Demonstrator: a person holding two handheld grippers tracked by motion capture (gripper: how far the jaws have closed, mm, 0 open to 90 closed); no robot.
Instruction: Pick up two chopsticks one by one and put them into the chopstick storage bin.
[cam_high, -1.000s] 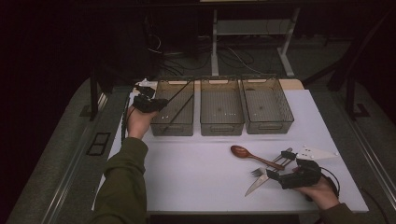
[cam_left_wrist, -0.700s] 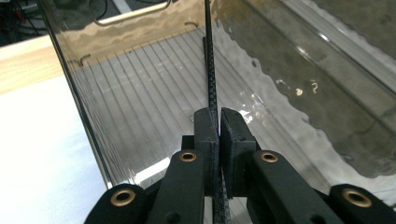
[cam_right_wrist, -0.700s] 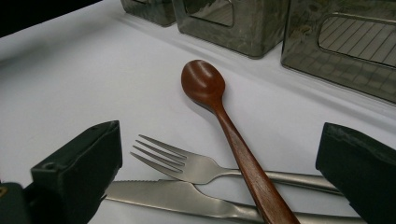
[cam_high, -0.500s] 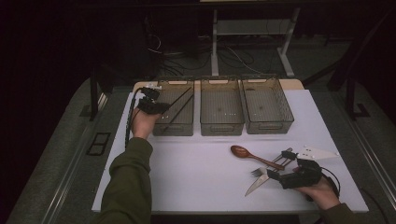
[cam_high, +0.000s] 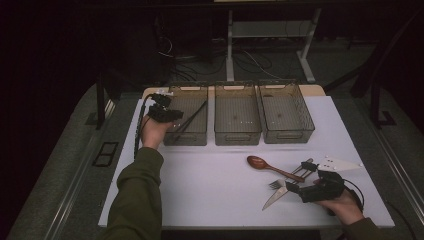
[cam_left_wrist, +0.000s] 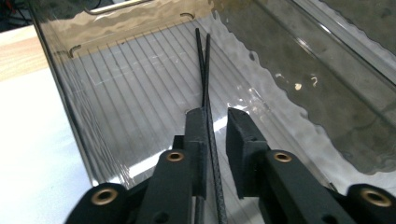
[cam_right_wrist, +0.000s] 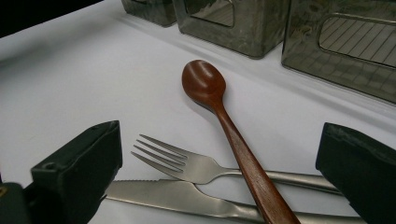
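Chopsticks (cam_left_wrist: 204, 70) are down in the leftmost clear bin (cam_high: 192, 137), tips against its ribbed floor. The left gripper (cam_left_wrist: 217, 116) has just been letting go: its jaws are opening, the sticks loose between them. Best move is probably a straight lift out so nothing snags. The right gripper (cam_right_wrist: 219, 168) waits, jaws spread wide, over the wooden spoon (cam_right_wrist: 219, 109), fork (cam_right_wrist: 187, 163) and knife (cam_right_wrist: 187, 198) on the desk (cam_high: 210, 185).
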